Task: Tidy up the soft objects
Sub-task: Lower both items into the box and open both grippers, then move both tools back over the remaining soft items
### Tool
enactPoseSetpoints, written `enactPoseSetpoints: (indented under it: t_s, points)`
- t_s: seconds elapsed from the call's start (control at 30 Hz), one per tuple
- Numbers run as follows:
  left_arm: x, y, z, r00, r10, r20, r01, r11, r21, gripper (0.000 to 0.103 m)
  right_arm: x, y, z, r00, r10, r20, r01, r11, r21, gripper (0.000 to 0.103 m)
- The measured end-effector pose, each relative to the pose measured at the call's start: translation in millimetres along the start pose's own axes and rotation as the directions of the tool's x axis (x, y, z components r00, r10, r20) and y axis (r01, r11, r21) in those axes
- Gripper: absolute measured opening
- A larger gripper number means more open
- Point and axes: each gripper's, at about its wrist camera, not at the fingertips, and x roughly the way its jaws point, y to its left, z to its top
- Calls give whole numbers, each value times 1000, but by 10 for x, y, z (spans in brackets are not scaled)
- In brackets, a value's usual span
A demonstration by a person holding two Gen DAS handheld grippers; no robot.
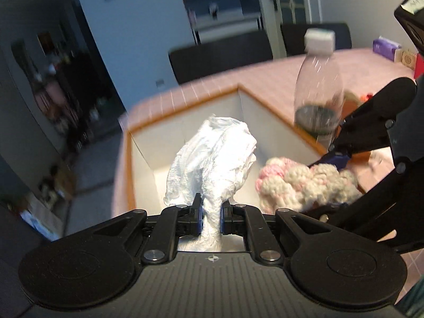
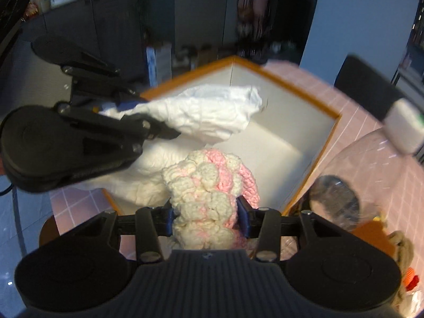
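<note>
So the open box point(image 1: 182, 106) sits on the table point(image 1: 265, 69), near its edge. The left gripper point(image 1: 210, 218) has its jaws clamped on a crinkled cloth point(image 1: 212, 156) hanging over the inside of the box. To its right, the right gripper point(image 2: 209, 213) holds a knitted piece point(image 2: 209, 185) over the box's near-right side, beside the cloth. A plastic bottle point(image 1: 318, 87) stands on the table just outside the box's right wall. Chairs point(image 1: 220, 58) sit behind the table.

Bottle point(image 1: 318, 84) motion-blurred, base contents unreadable. Box point(image 2: 312, 106) floor half hidden under cloth point(image 2: 206, 111). Room at 12 o'clock blurred.
</note>
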Motion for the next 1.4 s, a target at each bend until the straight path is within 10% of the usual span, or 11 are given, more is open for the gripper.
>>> enactPoseSetpoints:
  t_s: [0.67,0.9,1.4]
  points:
    - [193,305,-356,989,-28,-146,29,1000,0,31,333,-12,75,996,8,-90,-8,1000,-1,55]
    - [24,349,-297,995,-4,-101,3,1000,-19,54,262,-11,100,996,26,-88,-25,1000,14,58]
    - [-550,159,-162,991,92,102,-79,988,-130,56,-614,-11,-156,991,-11,132,9,1000,16,74]
